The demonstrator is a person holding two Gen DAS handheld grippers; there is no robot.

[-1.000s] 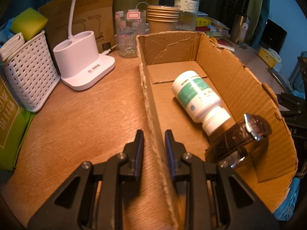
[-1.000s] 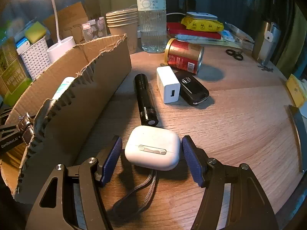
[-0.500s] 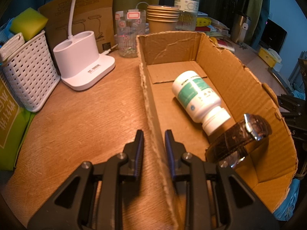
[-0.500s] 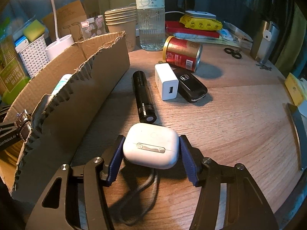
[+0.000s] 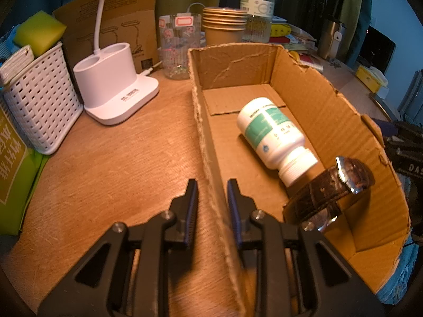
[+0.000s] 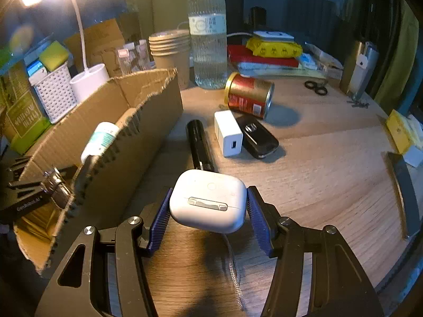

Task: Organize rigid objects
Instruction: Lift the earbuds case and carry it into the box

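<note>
**Earbud case gripped, box steadied**

The right gripper (image 6: 207,212) has just been closing its jaws, and its blue pads now press both sides of the white earbud case (image 6: 208,204), which looks lifted just clear of the wood, its braided cord (image 6: 235,266) trailing below. The left gripper (image 5: 212,198) straddles the near wall of the cardboard box (image 5: 330,121), jaws drawn close on either side of the ragged edge; whether the pads truly bite the card I cannot tell, but it looks meant to hold the box still for the drop.

Inside the box a white pill bottle (image 5: 272,134) lies on its side, cap touching a leather-strapped watch (image 5: 341,187) propped against the far wall. Still out on the wooden table (image 6: 330,174), beside the box, wait a black flashlight (image 6: 198,145), a white charger (image 6: 228,133), a car key (image 6: 257,137) and a red tin (image 6: 248,95) tipped over. Further back stand a water bottle (image 6: 207,42), stacked paper cups (image 6: 170,50) and a lit desk lamp (image 5: 116,87); the room beyond is dim and cluttered.
</note>
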